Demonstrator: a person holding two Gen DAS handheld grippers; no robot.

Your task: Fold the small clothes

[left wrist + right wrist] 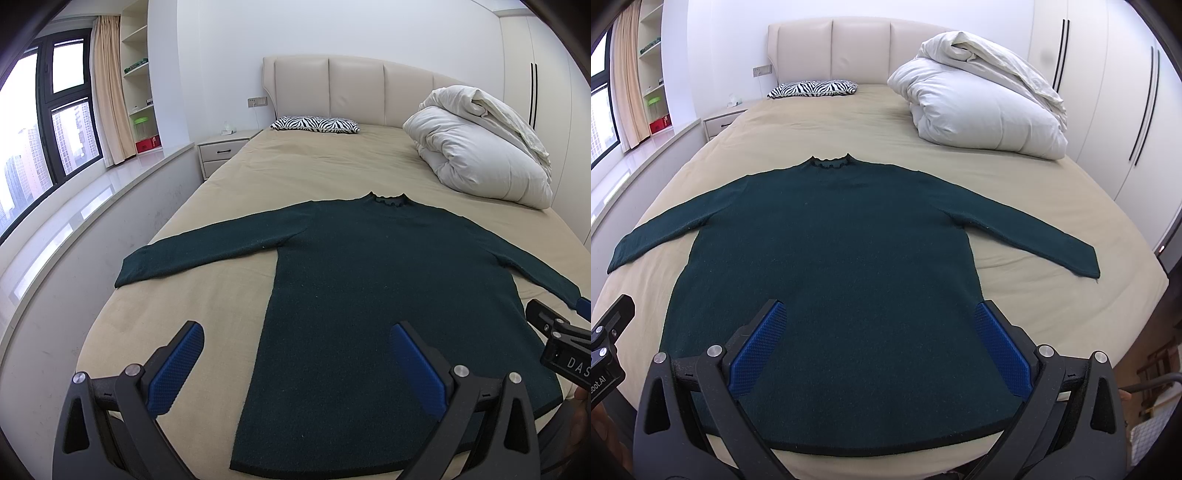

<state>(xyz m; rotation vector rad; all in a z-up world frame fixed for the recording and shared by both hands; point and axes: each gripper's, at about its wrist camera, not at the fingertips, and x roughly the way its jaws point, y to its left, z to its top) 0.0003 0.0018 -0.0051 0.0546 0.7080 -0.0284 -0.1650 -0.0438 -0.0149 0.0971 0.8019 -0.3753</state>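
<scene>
Bed with tan sheet is filling the view; bare sheet is lying open all around the garment. Rolled white duvet is sitting at 1 o'clock, well apart. Dark green sweater is lying flat at centre, sleeves spread, hem along the 6 o'clock edge. Left gripper and right gripper are hovering above the hem, fingers wide apart, gripping nothing. Zebra pillow is resting at 12 o'clock.

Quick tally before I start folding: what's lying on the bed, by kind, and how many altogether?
Sweater, dark green, spread flat with sleeves out: 1
Pillow, zebra print, by the headboard: 1
Duvet, white, bundled up on the right: 1
Total: 3
</scene>
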